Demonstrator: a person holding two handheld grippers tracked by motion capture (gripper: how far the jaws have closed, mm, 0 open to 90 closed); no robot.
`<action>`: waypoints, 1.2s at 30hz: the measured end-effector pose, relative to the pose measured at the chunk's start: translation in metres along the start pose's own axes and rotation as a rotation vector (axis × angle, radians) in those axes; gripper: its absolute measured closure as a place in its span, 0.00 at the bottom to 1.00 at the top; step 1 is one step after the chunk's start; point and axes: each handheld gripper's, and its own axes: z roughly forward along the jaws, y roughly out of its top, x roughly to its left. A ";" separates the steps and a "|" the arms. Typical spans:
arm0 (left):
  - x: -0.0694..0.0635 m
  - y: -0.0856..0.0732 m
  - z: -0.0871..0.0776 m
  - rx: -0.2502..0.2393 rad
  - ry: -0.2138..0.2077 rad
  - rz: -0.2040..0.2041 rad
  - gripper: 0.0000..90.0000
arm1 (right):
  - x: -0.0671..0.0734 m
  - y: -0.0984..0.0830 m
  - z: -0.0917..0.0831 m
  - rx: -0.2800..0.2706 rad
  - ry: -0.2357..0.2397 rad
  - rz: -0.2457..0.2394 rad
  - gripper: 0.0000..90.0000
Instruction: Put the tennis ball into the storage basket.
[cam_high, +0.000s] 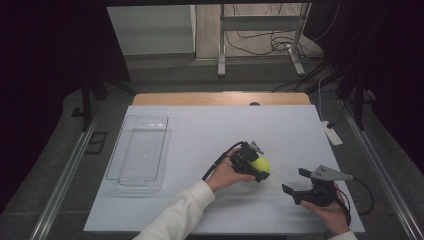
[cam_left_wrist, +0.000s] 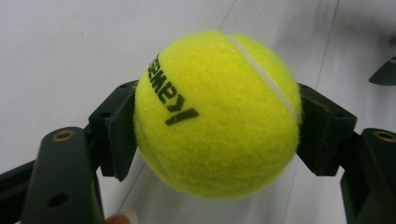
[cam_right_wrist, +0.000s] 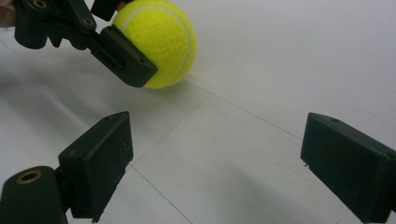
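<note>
One tennis ball (cam_high: 261, 164) sits clamped in the left gripper (cam_high: 256, 167) jaws. The right gripper (cam_high: 295, 183) jaws stand wide, empty. One clear tray (cam_high: 141, 150) lies on the bench (cam_high: 200, 130).

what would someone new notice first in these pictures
The bright yellow tennis ball, clamped between the jaws of the left gripper near the middle of the white table. To its right the right gripper is open and holds nothing; a clear plastic tray lies at the table's left.
</note>
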 end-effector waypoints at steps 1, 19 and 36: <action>0.000 0.000 -0.002 -0.003 0.004 0.002 0.30 | 0.000 0.000 0.000 0.000 0.000 0.000 0.11; -0.006 -0.008 -0.020 -0.055 0.019 0.012 0.30 | 0.000 0.000 0.000 0.002 -0.003 0.000 0.11; -0.008 -0.020 -0.034 -0.091 0.028 0.015 0.30 | 0.000 -0.001 0.001 0.009 -0.005 0.004 0.11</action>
